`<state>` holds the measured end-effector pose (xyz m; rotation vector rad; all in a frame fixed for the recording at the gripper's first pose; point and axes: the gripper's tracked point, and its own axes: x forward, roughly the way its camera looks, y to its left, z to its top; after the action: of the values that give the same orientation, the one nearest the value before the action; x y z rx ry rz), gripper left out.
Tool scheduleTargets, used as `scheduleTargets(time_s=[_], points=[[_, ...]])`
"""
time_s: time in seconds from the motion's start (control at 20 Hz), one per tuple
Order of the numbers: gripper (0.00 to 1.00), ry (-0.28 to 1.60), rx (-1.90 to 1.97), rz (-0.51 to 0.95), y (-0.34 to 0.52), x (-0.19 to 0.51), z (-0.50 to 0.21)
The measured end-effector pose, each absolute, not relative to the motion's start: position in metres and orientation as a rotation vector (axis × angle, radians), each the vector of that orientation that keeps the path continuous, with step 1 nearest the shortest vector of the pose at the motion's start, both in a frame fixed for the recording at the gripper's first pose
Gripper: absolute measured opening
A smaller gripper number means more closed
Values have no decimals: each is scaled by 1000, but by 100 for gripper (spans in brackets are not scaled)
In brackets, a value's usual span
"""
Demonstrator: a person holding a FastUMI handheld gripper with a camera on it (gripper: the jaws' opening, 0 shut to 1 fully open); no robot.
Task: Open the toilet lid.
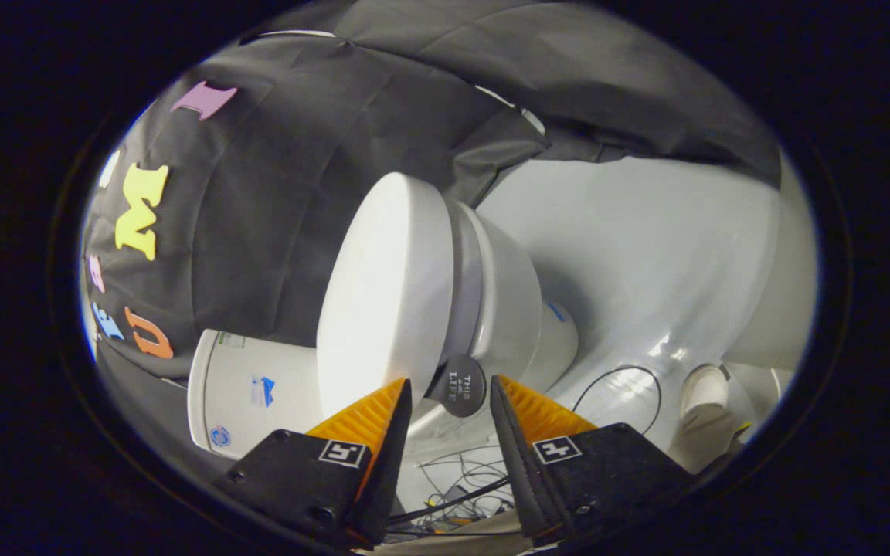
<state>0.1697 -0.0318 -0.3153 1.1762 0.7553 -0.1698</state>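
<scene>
While the gripper (449, 401) hangs with its orange fingers (368, 421) spread wide and gripping nothing, the toilet lid (383, 293) sits shut on the bowl (511, 301) just ahead of them, its front edge at the left fingertip. It looks like stiff, glossy plastic, probably light but slippery. The dark round tab (460, 384) sticking out between the fingertips seems the natural place to pinch.

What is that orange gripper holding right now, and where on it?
Nothing. The gripper is open, with the toilet lid's round dark tab between its fingers, untouched.
</scene>
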Motion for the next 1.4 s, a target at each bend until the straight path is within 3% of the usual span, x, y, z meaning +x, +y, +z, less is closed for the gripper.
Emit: scheduleTargets(time_s=[0.2,0.3,0.9,1.4], points=[[49,770,1197,-203,-33,173,-325],[27,772,1269,-232,-34,172,-326],[13,767,1283,-261,-30,178,-312],[13,718,1176,-228,-21,178,-268]])
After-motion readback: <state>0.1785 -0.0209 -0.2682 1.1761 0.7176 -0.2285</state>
